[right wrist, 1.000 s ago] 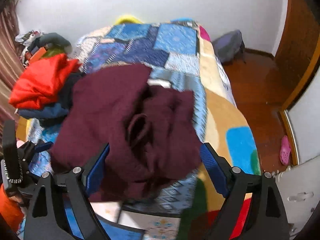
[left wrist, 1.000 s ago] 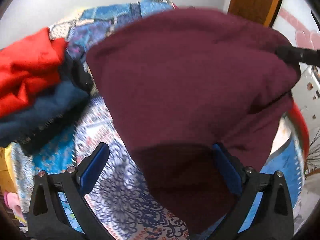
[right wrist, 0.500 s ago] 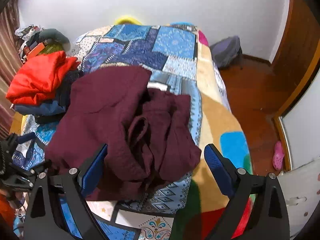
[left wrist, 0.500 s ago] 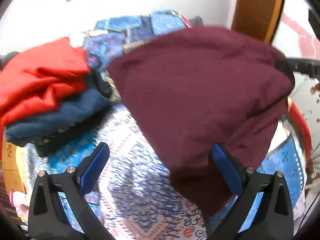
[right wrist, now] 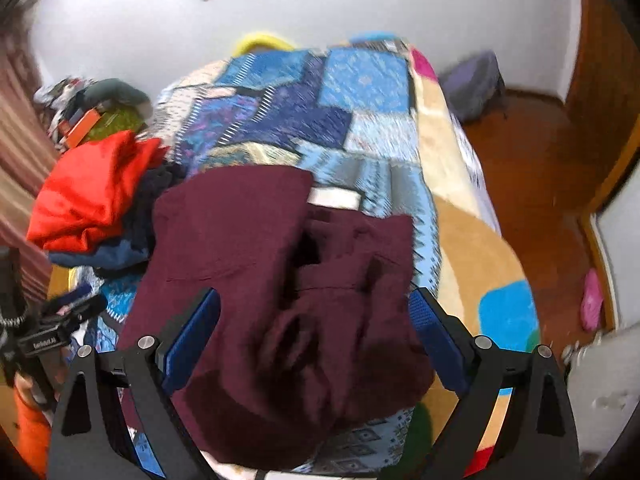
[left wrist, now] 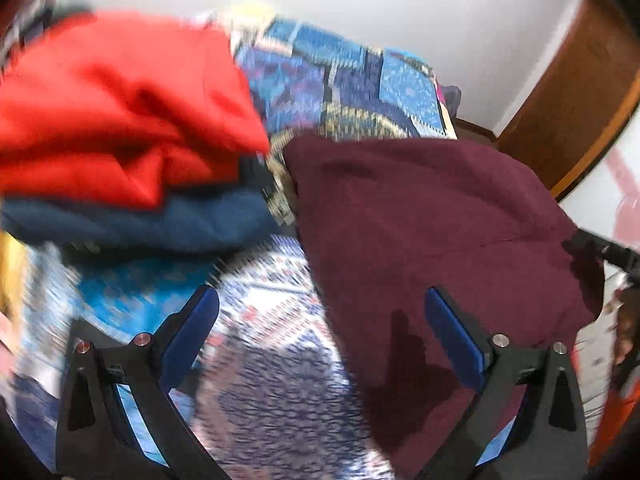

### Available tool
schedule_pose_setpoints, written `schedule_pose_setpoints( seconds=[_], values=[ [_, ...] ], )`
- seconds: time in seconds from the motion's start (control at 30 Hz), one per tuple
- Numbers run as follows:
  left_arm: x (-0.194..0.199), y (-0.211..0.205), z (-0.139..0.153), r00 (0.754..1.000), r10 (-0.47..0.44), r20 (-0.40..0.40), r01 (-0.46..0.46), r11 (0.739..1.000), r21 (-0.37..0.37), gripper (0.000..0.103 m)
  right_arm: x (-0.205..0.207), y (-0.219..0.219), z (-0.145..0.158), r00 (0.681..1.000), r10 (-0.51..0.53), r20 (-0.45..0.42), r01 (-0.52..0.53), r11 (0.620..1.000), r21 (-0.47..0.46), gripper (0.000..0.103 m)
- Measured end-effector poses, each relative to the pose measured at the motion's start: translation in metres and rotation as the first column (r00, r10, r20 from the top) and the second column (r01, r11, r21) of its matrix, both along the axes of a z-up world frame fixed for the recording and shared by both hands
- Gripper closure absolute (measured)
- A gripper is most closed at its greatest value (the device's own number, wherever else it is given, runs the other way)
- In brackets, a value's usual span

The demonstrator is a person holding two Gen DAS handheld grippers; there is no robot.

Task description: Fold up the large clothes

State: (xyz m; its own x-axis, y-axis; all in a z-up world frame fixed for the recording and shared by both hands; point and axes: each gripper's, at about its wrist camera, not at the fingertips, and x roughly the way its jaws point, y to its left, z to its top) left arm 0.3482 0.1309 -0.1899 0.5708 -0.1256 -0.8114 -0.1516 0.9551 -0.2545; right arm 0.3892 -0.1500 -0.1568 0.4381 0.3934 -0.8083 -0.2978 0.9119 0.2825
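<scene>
Both the left gripper [left wrist: 320,330] and right gripper [right wrist: 314,330] hung with jaws open and empty over the maroon garment [right wrist: 280,280] lying half-folded on the bed [right wrist: 472,248] — the next move probably called for regrasping an edge.

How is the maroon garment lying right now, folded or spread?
Partly folded, untidy: the maroon garment has its left side smooth, its right side bunched in creases on the bedspread.
</scene>
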Motion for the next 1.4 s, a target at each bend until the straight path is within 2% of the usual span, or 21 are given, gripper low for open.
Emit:
schedule_pose_setpoints(
  seconds=[0.1, 0.2, 0.3, 0.43, 0.53, 0.77, 0.87, 0.93, 1.0, 1.03, 1.1, 1.2, 1.27, 1.4],
  values=[
    [0.010, -0.001, -0.021, 0.997, -0.012, -0.071, 0.004, 0.994, -0.111, 0.000, 0.014, -0.015, -0.018, 0.995, 0.028, -0.091, -0.022, 0.997, 0.071, 0.009],
    [0.019, -0.004, -0.043, 0.992, -0.045, -0.115, 0.020, 0.977, -0.213, 0.000, 0.021, -0.027, -0.034, 0.989, 0.053, -0.140, -0.034, 0.990, 0.136, 0.004],
    [0.026, 0.007, -0.061, 0.989, -0.041, -0.141, -0.013, 0.931, -0.365, 0.000, 0.024, -0.030, -0.044, 0.986, 0.065, -0.157, -0.038, 0.985, 0.168, 0.000],
    [0.032, 0.014, -0.079, 0.984, -0.039, -0.175, -0.051, 0.873, -0.486, 0.000, 0.036, -0.035, -0.058, 0.964, 0.097, -0.246, -0.027, 0.962, 0.272, 0.000],
    [0.036, 0.011, -0.080, 0.985, -0.042, -0.165, -0.046, 0.866, -0.498, 0.000, 0.046, -0.032, -0.068, 0.940, 0.116, -0.320, -0.005, 0.945, 0.326, 0.000],
    [0.054, -0.007, -0.083, 0.983, -0.085, -0.161, -0.020, 0.831, -0.556, 0.001, 0.049, -0.024, -0.063, 0.938, 0.101, -0.330, 0.005, 0.952, 0.306, 0.001],
    [0.059, -0.015, -0.078, 0.983, -0.088, -0.159, -0.010, 0.846, -0.533, 0.003, 0.043, -0.027, -0.060, 0.942, 0.087, -0.324, 0.015, 0.954, 0.300, 0.009],
    [0.058, -0.018, -0.070, 0.986, -0.091, -0.143, 0.003, 0.854, -0.521, 0.009, 0.038, -0.030, -0.055, 0.944, 0.078, -0.320, 0.022, 0.954, 0.297, 0.018],
    [0.055, -0.022, -0.062, 0.987, -0.098, -0.127, 0.020, 0.864, -0.503, 0.022, 0.033, -0.030, -0.048, 0.947, 0.075, -0.312, 0.020, 0.957, 0.291, 0.036],
    [0.053, -0.023, -0.053, 0.989, -0.099, -0.114, 0.031, 0.872, -0.489, 0.025, 0.033, -0.029, -0.044, 0.948, 0.073, -0.309, 0.021, 0.957, 0.290, 0.040],
    [0.050, -0.024, -0.040, 0.991, -0.100, -0.093, 0.045, 0.884, -0.466, 0.039, 0.027, -0.028, -0.036, 0.950, 0.069, -0.306, 0.024, 0.956, 0.291, 0.052],
    [0.043, -0.023, -0.013, 0.994, -0.106, -0.041, 0.077, 0.894, -0.442, 0.054, 0.017, -0.027, -0.024, 0.953, 0.063, -0.298, 0.029, 0.954, 0.297, 0.061],
    [0.035, -0.022, 0.008, 0.993, -0.118, 0.005, 0.109, 0.897, -0.428, 0.061, 0.013, -0.026, -0.015, 0.957, 0.064, -0.284, 0.028, 0.951, 0.309, 0.063],
    [0.021, -0.022, 0.055, 0.986, -0.142, 0.090, 0.165, 0.915, -0.368, 0.064, 0.003, -0.020, 0.010, 0.968, 0.065, -0.244, 0.020, 0.944, 0.329, 0.065]
  ],
)
